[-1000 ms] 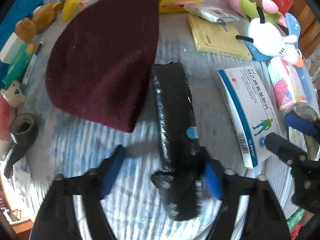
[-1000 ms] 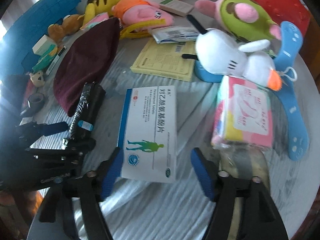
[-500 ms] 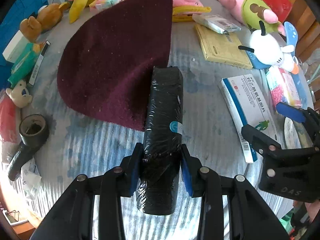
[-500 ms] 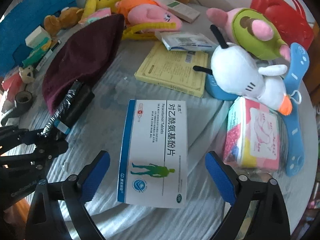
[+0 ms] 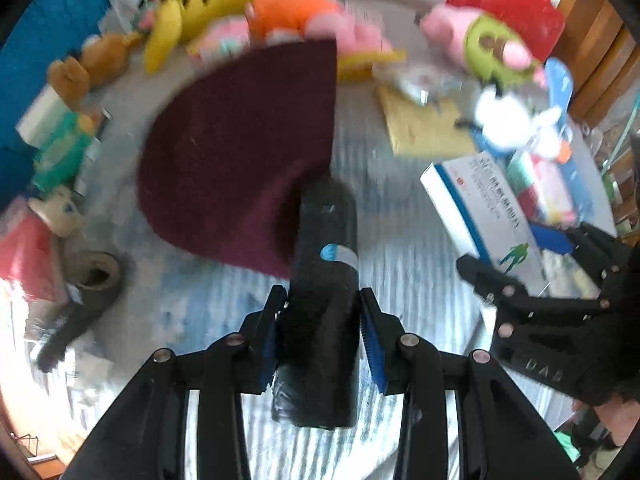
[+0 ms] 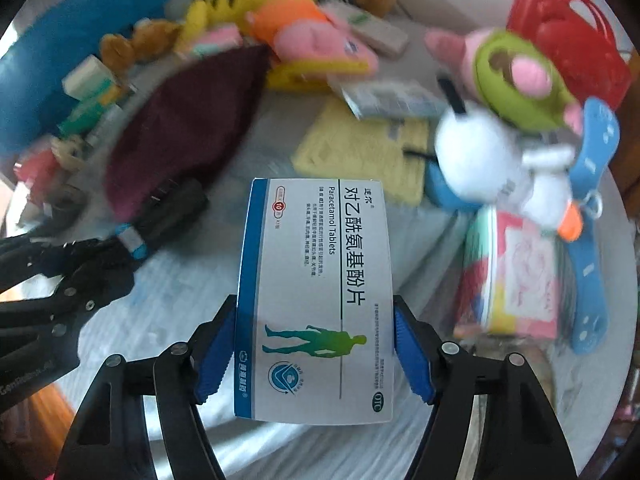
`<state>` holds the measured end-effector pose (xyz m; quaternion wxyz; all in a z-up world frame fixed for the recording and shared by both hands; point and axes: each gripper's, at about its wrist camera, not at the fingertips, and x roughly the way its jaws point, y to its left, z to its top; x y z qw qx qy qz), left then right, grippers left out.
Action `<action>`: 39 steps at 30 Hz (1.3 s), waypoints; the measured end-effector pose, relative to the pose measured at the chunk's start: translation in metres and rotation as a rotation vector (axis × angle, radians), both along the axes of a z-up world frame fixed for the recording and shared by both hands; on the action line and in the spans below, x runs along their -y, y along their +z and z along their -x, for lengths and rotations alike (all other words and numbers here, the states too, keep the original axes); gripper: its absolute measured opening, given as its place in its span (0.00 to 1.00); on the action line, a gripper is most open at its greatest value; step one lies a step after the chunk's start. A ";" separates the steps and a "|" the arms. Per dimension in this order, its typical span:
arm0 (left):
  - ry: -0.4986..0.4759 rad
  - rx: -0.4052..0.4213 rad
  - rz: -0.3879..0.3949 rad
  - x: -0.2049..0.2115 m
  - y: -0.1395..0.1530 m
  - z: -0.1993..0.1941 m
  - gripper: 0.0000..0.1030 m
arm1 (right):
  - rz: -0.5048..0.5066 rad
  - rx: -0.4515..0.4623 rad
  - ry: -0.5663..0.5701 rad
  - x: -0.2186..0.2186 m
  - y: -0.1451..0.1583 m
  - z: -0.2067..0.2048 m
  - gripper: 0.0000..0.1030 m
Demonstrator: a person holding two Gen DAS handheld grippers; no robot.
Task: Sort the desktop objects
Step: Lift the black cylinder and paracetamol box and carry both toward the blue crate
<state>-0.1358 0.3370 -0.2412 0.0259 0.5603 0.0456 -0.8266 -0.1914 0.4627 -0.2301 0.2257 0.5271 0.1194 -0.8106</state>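
Since half a second ago, right hand-held gripper (image 6: 314,354) closed on medicine box (image 6: 316,300); left hand-held gripper (image 5: 322,338) still clamps black roll (image 5: 326,280); both ready to sort.

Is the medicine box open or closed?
Closed, as far as shown: the medicine box looks flat and whole in the right gripper.

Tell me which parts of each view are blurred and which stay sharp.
Left wrist view: the plush toys and maroon hat smear with motion blur; the left tool and black wrapped roll stay crisp. Right wrist view: background toys blur, the paracetamol box reads sharply.
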 end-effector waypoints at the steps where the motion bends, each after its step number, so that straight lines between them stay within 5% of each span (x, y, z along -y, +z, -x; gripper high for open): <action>1: 0.012 -0.024 0.005 0.001 0.014 0.001 0.31 | 0.016 -0.015 0.013 0.003 0.009 -0.001 0.70; 8: 0.126 -0.173 0.059 0.039 0.101 -0.013 0.28 | 0.128 -0.131 0.118 0.026 0.074 -0.015 0.70; 13: 0.172 -0.185 0.071 0.065 0.115 -0.035 0.26 | 0.134 -0.203 0.175 0.056 0.104 -0.019 0.70; 14: 0.161 -0.171 0.047 0.068 0.113 -0.038 0.27 | 0.132 -0.205 0.172 0.057 0.105 -0.019 0.70; 18: 0.091 -0.107 0.004 0.058 0.091 -0.038 0.66 | 0.114 -0.187 0.113 0.043 0.099 -0.022 0.70; 19: 0.063 -0.097 0.000 0.050 0.084 -0.036 0.67 | 0.103 -0.173 0.090 0.036 0.093 -0.022 0.70; 26: -0.129 0.006 -0.002 -0.014 0.025 -0.018 0.68 | 0.057 -0.087 -0.060 -0.024 0.054 -0.021 0.70; 32: -0.164 0.078 0.057 -0.046 -0.022 -0.004 0.67 | 0.101 -0.039 -0.087 -0.053 0.032 -0.020 0.70; 39: -0.113 0.065 0.051 -0.052 -0.038 0.011 0.37 | 0.112 -0.034 -0.069 -0.060 0.013 -0.019 0.70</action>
